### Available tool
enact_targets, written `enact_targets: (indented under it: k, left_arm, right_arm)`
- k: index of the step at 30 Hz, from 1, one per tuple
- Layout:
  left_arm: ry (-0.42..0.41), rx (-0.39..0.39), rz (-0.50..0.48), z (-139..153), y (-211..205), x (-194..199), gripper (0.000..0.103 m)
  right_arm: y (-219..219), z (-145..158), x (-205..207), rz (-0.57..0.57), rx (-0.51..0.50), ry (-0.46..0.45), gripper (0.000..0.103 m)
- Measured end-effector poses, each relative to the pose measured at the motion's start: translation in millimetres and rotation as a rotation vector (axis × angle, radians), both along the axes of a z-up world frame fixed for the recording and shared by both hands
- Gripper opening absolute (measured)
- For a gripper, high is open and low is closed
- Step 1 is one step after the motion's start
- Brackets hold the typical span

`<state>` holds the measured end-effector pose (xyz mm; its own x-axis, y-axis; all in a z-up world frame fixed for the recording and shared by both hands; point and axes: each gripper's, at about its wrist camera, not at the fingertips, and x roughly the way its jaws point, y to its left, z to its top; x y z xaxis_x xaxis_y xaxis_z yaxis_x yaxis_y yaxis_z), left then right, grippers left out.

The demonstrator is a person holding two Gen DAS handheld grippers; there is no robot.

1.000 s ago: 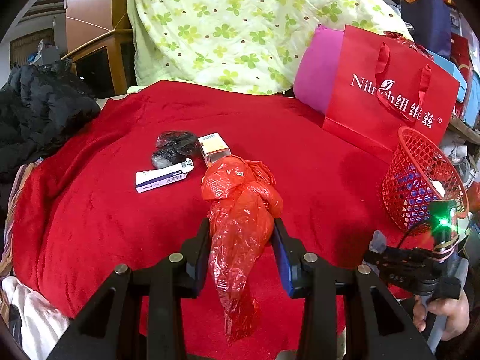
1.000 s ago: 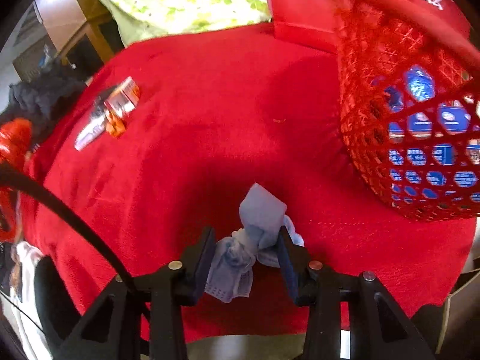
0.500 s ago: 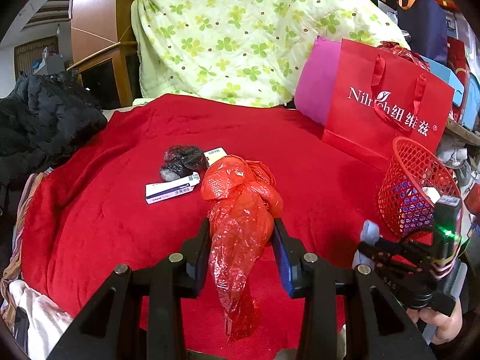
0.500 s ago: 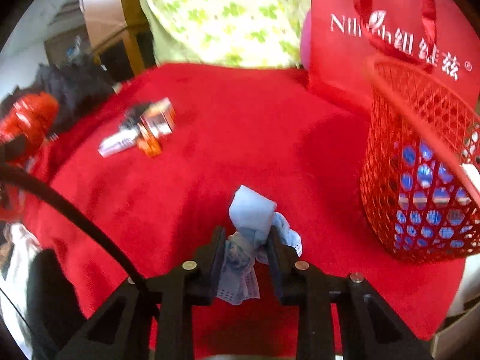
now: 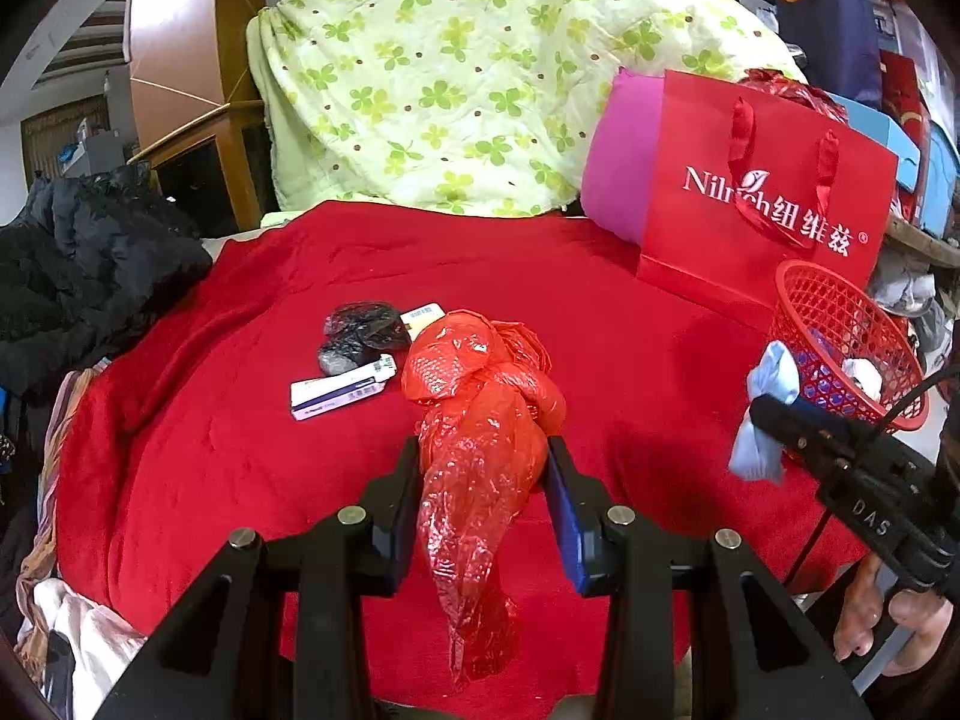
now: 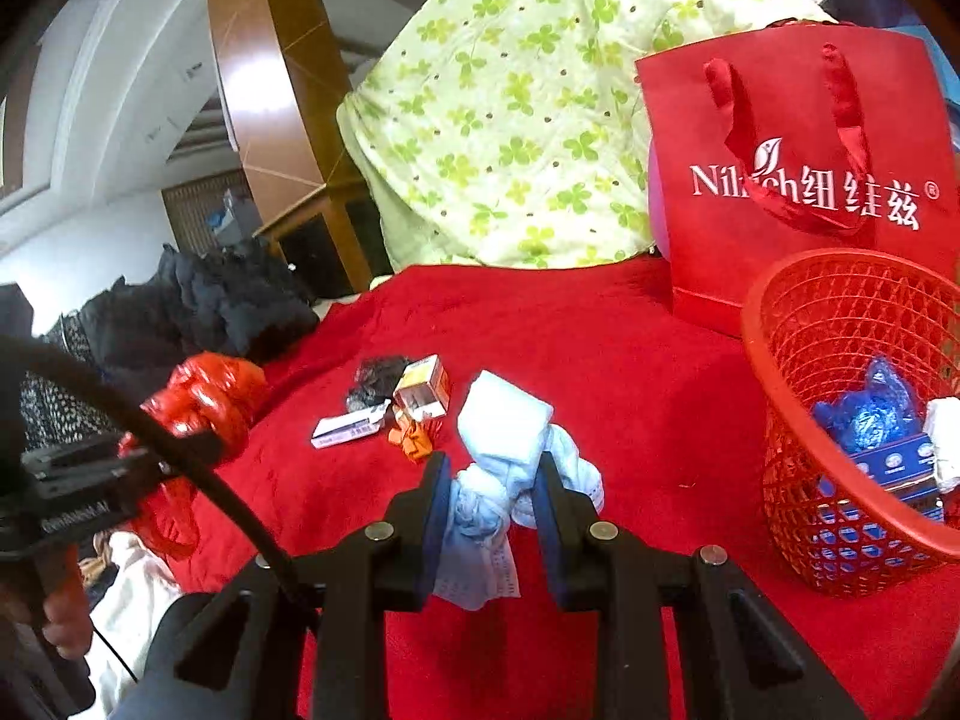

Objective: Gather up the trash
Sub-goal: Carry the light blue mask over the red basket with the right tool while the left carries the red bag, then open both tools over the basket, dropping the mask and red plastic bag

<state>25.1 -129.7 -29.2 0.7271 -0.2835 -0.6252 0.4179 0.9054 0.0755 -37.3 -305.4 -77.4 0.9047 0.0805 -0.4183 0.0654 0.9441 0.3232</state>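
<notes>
My left gripper is shut on a crumpled red plastic bag held above the red blanket; the bag also shows in the right wrist view. My right gripper is shut on a pale blue face mask, lifted above the blanket left of the red mesh basket; the mask also shows in the left wrist view. The basket holds blue wrappers and white paper. On the blanket lie a black bag, a white box and an orange carton.
A red paper gift bag and a pink cushion stand behind the basket. A green-flowered quilt is piled at the back. Dark jackets lie at the left. The blanket's front edge drops off below the grippers.
My right gripper has lifted the blue mask off the blanket and tilted up, so the basket's open top shows. My left gripper has drawn back slightly with the red bag.
</notes>
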Motion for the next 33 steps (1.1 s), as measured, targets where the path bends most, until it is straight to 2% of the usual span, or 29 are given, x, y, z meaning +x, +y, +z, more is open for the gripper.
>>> enact_targets:
  k: [6, 9, 13, 18, 24, 28, 33]
  left_arm:
    - [-0.003, -0.008, -0.058, 3, -17, -7, 0.041]
    - [-0.031, -0.014, -0.105, 11, -28, -14, 0.042]
    - [-0.05, -0.041, -0.182, 24, -45, -22, 0.041]
    - [-0.032, -0.068, -0.313, 38, -82, -28, 0.042]
    - [0.016, -0.116, -0.468, 49, -141, -32, 0.041]
    - [0.054, -0.124, -0.542, 51, -181, -33, 0.042]
    - [0.058, -0.095, -0.621, 48, -233, -36, 0.043]
  right_arm:
    - [-13, 7, -15, -0.018, 0.017, -0.048, 0.029]
    - [-24, 15, -29, -0.052, 0.021, -0.093, 0.029]
    - [-43, 25, -53, -0.134, -0.001, -0.173, 0.029]
    - [-73, 30, -80, -0.231, 0.015, -0.232, 0.029]
    - [-125, 26, -113, -0.376, 0.113, -0.272, 0.029]
    - [-158, 21, -134, -0.449, 0.223, -0.306, 0.029]
    - [-179, 16, -145, -0.494, 0.292, -0.308, 0.031]
